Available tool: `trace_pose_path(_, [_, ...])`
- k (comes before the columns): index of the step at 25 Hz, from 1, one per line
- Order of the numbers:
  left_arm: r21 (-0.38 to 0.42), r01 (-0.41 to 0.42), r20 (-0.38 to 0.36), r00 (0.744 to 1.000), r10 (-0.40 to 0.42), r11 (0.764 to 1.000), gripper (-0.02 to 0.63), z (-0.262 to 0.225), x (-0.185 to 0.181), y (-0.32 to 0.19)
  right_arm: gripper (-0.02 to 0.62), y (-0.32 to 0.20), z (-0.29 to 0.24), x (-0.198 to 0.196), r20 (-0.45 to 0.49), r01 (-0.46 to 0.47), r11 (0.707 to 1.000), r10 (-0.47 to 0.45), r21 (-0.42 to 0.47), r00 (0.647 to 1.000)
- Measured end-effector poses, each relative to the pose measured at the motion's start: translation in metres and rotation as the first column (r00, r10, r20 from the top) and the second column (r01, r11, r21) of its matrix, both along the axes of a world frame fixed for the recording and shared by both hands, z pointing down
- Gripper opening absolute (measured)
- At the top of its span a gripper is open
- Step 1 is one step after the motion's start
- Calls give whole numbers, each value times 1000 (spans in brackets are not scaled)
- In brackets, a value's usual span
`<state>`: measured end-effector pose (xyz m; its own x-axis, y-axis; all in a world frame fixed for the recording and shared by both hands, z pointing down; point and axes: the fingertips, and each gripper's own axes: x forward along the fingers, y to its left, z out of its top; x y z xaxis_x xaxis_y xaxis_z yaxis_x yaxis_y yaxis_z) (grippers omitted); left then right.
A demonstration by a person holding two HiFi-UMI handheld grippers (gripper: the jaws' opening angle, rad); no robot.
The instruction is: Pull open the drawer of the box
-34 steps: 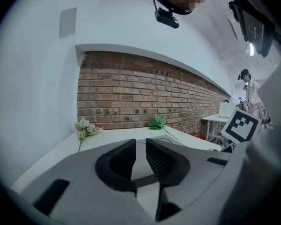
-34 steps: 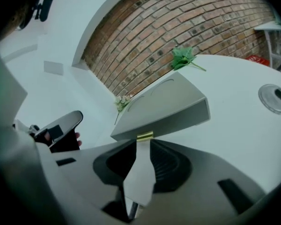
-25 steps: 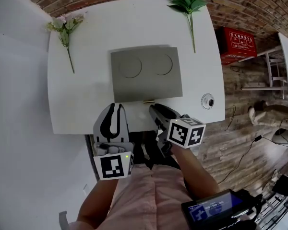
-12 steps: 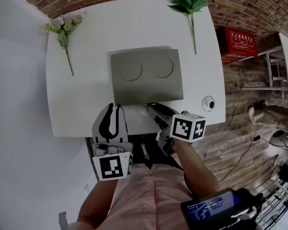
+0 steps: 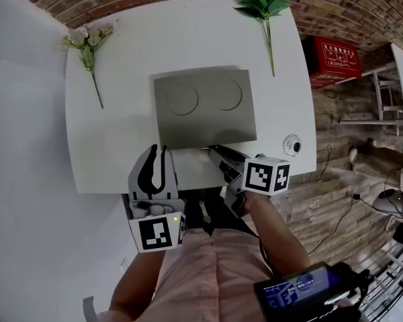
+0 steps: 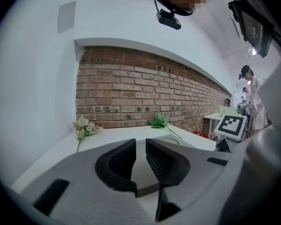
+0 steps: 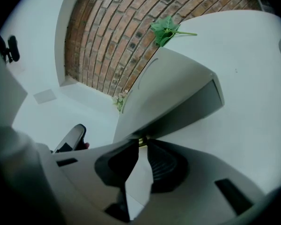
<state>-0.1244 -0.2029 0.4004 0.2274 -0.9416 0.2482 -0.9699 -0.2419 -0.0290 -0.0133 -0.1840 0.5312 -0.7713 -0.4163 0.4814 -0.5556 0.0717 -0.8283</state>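
A flat grey box point(image 5: 205, 106) with two round marks on its lid lies mid-table. On its near face sits a small brass drawer knob point(image 5: 205, 147). My right gripper point(image 5: 213, 150) reaches the box front, its jaws closing. In the right gripper view the knob point(image 7: 141, 140) sits between the tips of the right gripper point(image 7: 141, 143), and both tips touch it below the box point(image 7: 173, 93). My left gripper point(image 5: 158, 154) hovers over the table's near edge, left of the knob. In its own view the left gripper point(image 6: 140, 142) stands open and empty, with the box point(image 6: 171, 138) ahead.
A pale flower sprig point(image 5: 88, 42) lies at the white table's point(image 5: 121, 146) far left, a green leafy sprig point(image 5: 263, 5) at its far right. A small round object point(image 5: 291, 142) rests near the right edge. A red crate point(image 5: 332, 60) stands on the floor beyond.
My right gripper has moved forward to the box front and its jaws have narrowed around the knob. The left gripper and the box have stayed put.
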Motion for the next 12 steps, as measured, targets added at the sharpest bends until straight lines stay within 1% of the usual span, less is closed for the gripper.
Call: trace_pose_path(12, [5,4,7,1000,-4,1000,67,-2,-1,5,54,8,1,-1,22,-8,1000,8,-17,1000])
